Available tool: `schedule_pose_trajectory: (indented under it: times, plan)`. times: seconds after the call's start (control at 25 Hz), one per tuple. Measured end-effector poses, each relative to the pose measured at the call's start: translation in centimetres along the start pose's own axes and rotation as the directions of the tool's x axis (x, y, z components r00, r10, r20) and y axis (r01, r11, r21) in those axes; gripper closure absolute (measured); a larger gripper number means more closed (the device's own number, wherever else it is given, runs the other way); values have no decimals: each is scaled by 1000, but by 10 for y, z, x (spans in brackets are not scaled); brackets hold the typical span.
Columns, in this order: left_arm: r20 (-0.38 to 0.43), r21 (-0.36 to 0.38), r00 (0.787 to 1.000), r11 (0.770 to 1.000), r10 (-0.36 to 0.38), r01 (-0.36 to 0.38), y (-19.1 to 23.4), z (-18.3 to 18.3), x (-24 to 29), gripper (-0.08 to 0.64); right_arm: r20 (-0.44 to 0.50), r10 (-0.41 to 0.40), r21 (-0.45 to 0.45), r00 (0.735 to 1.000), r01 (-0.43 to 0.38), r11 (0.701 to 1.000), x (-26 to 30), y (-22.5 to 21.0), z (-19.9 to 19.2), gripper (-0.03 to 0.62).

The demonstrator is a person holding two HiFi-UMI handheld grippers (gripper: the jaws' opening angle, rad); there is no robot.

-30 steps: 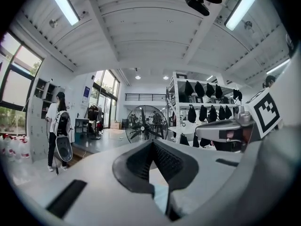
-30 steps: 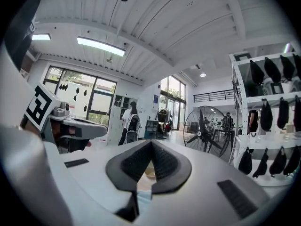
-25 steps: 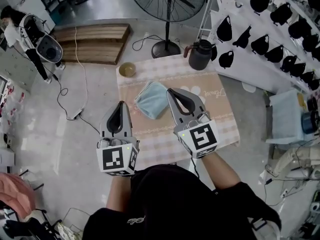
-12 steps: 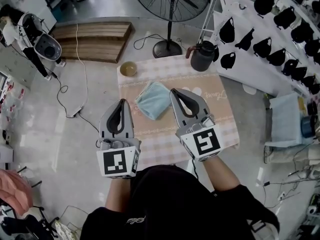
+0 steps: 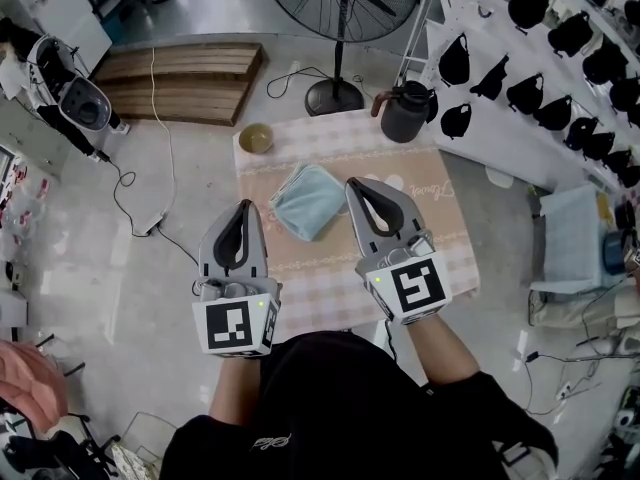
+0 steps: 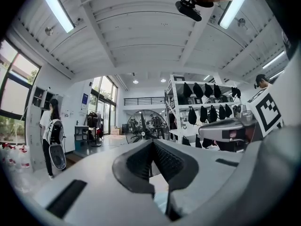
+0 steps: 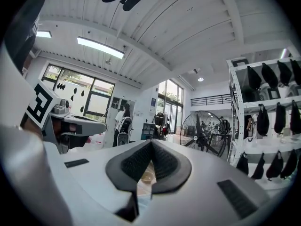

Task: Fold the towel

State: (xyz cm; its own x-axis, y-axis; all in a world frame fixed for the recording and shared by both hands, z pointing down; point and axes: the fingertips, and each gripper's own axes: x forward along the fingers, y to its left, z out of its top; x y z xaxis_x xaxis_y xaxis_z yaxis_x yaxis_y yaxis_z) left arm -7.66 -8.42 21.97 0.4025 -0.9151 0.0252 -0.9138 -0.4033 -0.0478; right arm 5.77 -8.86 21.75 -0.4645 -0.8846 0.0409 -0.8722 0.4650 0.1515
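A light blue towel (image 5: 305,199), folded into a small square, lies on the pink checked table (image 5: 440,218) toward its left side. My left gripper (image 5: 244,208) hovers level above the table's near left edge, shut and empty, its tip just left of the towel. My right gripper (image 5: 353,184) is held level to the towel's right, also shut with nothing in it. In the left gripper view the jaws (image 6: 151,142) meet at the tip; the right gripper view shows the same for its jaws (image 7: 151,143). Neither gripper touches the towel.
A small bowl (image 5: 256,138) sits at the table's far left corner and a dark jug (image 5: 403,109) at the far right. A standing fan (image 5: 338,8) is behind the table, shelving with black items (image 5: 520,78) to the right, a wooden pallet (image 5: 185,78) on the floor.
Both grippers have stayed nearly still; the right one drifted slightly right and nearer. The towel has not moved. The person at far left has shifted.
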Motion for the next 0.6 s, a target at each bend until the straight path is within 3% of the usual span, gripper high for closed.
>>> schedule_pose_trajectory:
  times: [0.6]
  plan:
    - [-3, -7, 1000, 1000, -12, 12, 2, -3, -6, 557, -12, -2, -6, 1000, 2, 1000, -2, 8, -1, 592]
